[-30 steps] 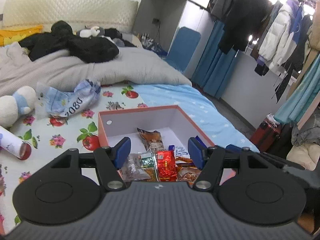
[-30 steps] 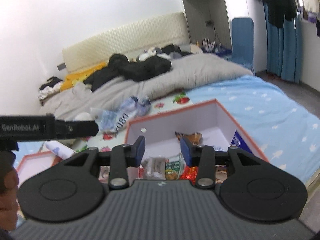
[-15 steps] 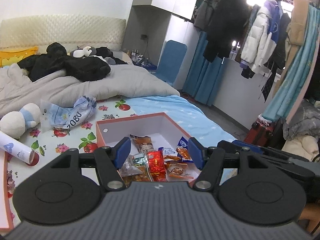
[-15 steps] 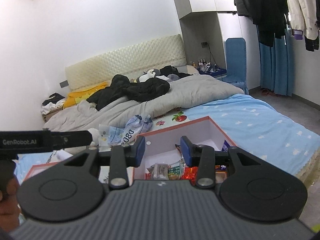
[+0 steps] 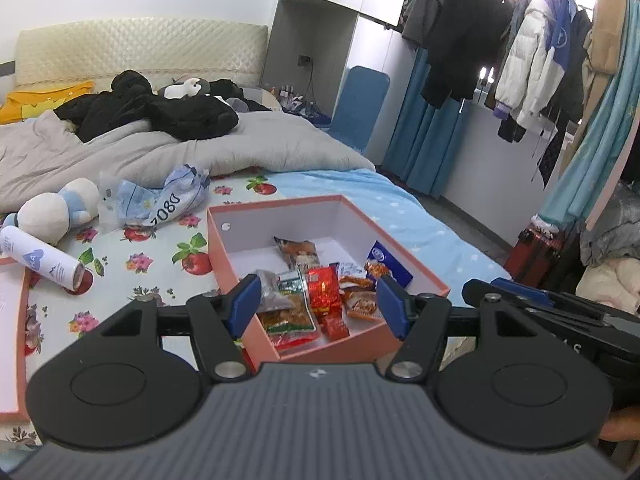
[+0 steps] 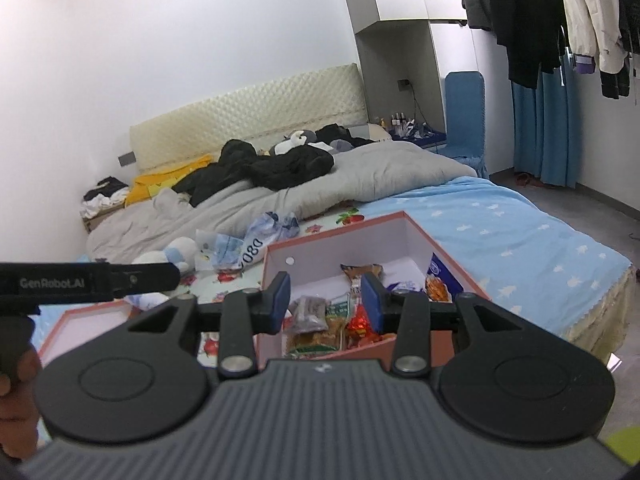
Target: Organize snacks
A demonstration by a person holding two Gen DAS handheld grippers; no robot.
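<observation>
Left to right on the bed (image 5: 400,208): box lid (image 5: 12,320) at far left edge, white tube (image 5: 40,258) lying beside it, plush toy (image 5: 52,212) behind, crumpled blue bag (image 5: 160,200) next. Pink box (image 5: 320,344) sits open on the flowered sheet, snacks (image 5: 316,292) piled in its near half: brown packet, red packets, clear bag, blue pack leaning on right wall. Left gripper (image 5: 318,306) hovers above the box's near edge, fingers apart, nothing between them. Right gripper (image 6: 326,300) also over the box (image 6: 320,354), fingers apart and empty, snacks (image 6: 320,320) visible between them. Gray blanket (image 5: 240,148) and black clothes (image 5: 160,110) farther back; coats (image 5: 500,48) hang at right.
</observation>
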